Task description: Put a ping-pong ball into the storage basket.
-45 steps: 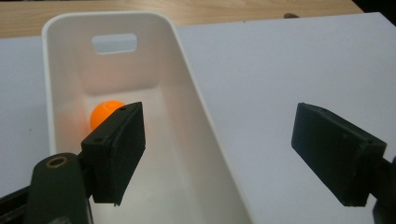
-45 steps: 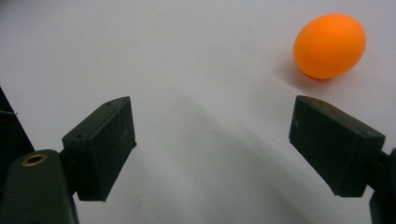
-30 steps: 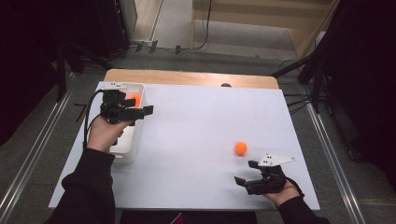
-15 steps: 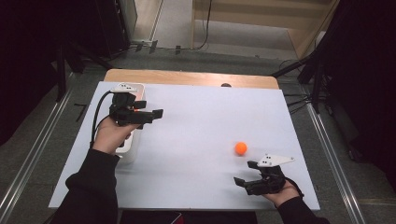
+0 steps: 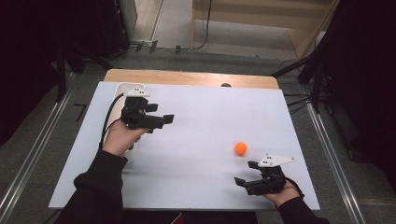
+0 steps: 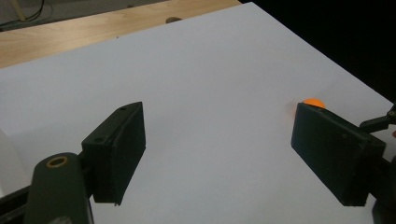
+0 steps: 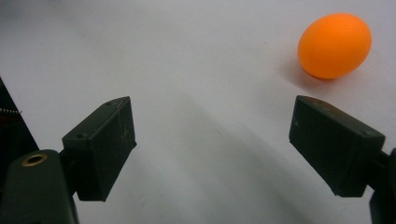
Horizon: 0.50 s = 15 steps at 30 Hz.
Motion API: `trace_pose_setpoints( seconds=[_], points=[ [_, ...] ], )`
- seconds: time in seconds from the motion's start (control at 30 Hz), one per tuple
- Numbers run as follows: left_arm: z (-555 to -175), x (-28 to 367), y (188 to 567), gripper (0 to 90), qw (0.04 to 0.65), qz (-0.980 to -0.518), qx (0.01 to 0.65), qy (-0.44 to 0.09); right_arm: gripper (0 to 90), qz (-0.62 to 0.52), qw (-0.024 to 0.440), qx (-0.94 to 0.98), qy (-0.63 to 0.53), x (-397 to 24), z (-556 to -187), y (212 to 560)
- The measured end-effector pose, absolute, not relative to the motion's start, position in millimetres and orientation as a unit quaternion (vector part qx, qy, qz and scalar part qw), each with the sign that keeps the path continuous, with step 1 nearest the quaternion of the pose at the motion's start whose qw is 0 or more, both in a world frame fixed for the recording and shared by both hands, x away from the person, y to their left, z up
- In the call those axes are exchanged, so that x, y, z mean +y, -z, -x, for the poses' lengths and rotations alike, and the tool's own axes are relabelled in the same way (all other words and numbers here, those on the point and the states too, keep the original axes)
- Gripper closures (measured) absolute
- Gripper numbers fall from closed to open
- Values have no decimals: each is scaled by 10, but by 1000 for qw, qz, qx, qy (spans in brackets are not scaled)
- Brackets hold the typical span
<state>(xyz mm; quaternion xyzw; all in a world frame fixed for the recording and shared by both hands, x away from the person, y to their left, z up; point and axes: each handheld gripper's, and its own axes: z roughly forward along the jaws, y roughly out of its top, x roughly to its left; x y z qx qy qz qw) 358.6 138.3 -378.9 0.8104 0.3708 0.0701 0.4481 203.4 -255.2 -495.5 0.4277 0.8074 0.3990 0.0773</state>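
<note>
Orange ball loose on white desk, right half, near right gripper but apart from it. Ahead and off to the side of the fingers in right gripper view, not between them. Right gripper low at near edge, fingers spread wide, empty, touching nothing; likely staged for a reach to ball. Left gripper raised over left side, beside white container, aimed across desk toward ball; fingers spread wide, empty. Ball partly hidden behind one finger in left gripper view. Round, light: likely rolls if nudged.
</note>
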Motion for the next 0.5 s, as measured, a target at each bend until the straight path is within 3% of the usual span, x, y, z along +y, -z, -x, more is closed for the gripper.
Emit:
trace_pose_setpoints(
  seconds=[0.5],
  points=[
    [-3533, 1155, 3856, 182, 447, -824, 340, -76, 130, -431, 79, 805, -399, -2578, -2009, 4959]
  ],
)
